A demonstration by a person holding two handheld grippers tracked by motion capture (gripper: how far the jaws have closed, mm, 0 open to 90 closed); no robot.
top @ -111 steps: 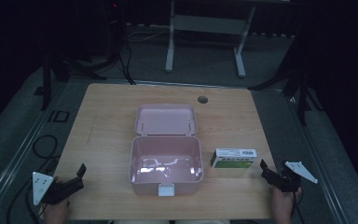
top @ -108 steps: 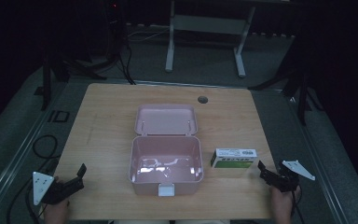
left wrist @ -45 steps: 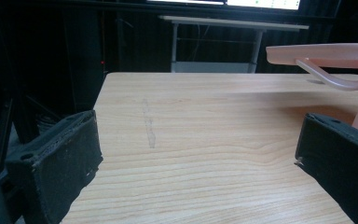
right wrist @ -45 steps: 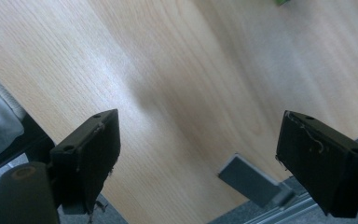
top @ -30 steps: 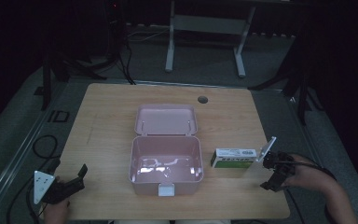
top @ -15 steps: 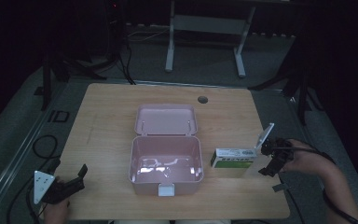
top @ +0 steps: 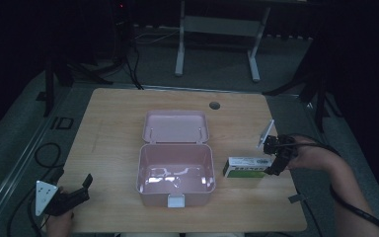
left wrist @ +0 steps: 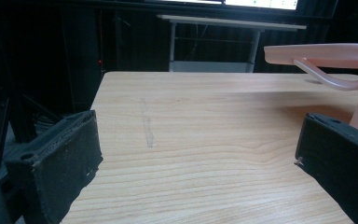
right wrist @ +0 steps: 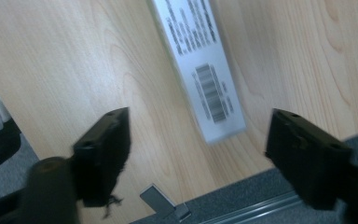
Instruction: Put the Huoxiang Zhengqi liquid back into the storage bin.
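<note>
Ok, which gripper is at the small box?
The right gripper, poised over the green-and-white box beside the pink case; the left gripper rests at the table's near-left corner.

Lab or recording studio, dark. Pale wooden table (top: pixel 118 123) with cable port (top: pixel 214 105), centre frame. Black stands and tripod legs (top: pixel 54 79) at left and right edges. Cables (top: pixel 133 54) trailing over grey carpet (top: pixel 217 64), upper middle. White-legged desk frame (top: pixel 217 44), top centre.

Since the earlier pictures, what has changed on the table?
The right gripper went from the table's near right edge up to the right end of the green and white box; its jaws have just been closing, the box between them but not gripped. The left gripper, pink container and box stayed.
</note>
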